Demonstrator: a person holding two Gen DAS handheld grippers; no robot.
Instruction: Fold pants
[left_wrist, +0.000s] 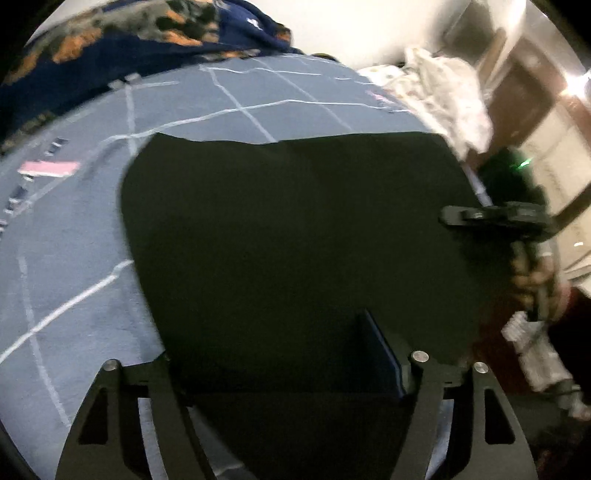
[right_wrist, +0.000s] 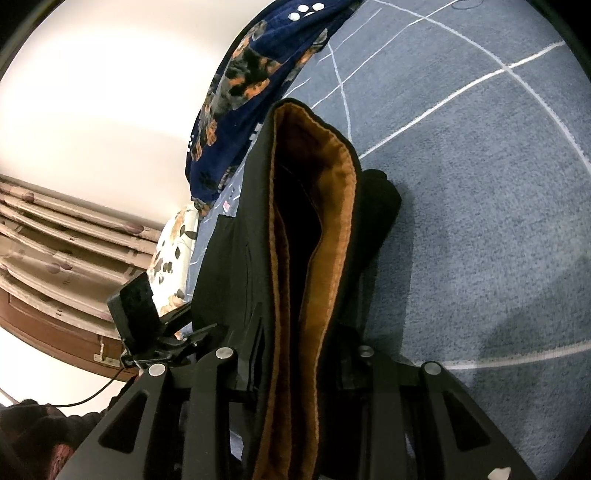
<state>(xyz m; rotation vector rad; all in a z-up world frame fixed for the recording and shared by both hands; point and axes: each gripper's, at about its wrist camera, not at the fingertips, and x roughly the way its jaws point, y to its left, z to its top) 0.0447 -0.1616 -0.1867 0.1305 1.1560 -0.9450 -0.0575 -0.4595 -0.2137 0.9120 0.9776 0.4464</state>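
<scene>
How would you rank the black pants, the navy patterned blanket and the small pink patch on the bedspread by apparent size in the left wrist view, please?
1. Black pants, though nearness to the camera inflates them.
2. Navy patterned blanket, partly cut off.
3. Pink patch.

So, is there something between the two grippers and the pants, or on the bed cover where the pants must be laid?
Nothing visible. The left gripper and the right gripper both already grip the black pants. The grey bed cover beside them looks bare; the blue blanket and white cloth lie at its far edge.
</scene>
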